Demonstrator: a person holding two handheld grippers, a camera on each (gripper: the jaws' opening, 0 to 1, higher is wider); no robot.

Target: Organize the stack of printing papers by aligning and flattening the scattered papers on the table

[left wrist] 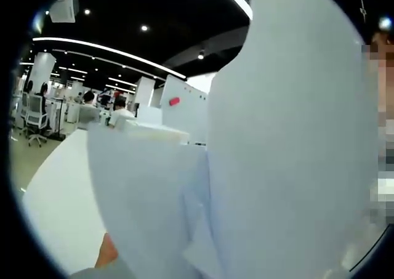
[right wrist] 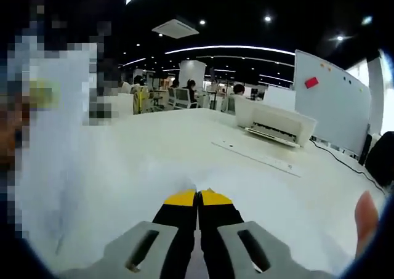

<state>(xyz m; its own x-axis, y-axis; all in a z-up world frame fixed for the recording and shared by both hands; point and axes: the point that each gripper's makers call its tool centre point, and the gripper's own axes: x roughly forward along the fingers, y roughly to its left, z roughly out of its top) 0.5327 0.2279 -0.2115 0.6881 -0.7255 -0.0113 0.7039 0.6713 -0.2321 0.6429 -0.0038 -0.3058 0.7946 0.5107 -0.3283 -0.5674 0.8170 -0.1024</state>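
Note:
Large white printing papers (left wrist: pixel 289 143) stand upright right in front of the left gripper view, with a lower sheet (left wrist: pixel 141 186) overlapping them on the left. They hide the left gripper's jaws. In the right gripper view my right gripper (right wrist: pixel 198 196) has its yellow tips pressed together over the white table (right wrist: pixel 258 193). A blurred white sheet (right wrist: pixel 68 168) sweeps from the tips off to the left, so the jaws seem shut on its edge.
A white printer (right wrist: pixel 274 125) and a long flat strip (right wrist: pixel 255 156) lie on the far side of the table. A whiteboard (right wrist: pixel 332 100) stands behind them. A person's fingertip (right wrist: pixel 366 220) shows at the right edge. Office desks and seated people (left wrist: pixel 117 109) are farther back.

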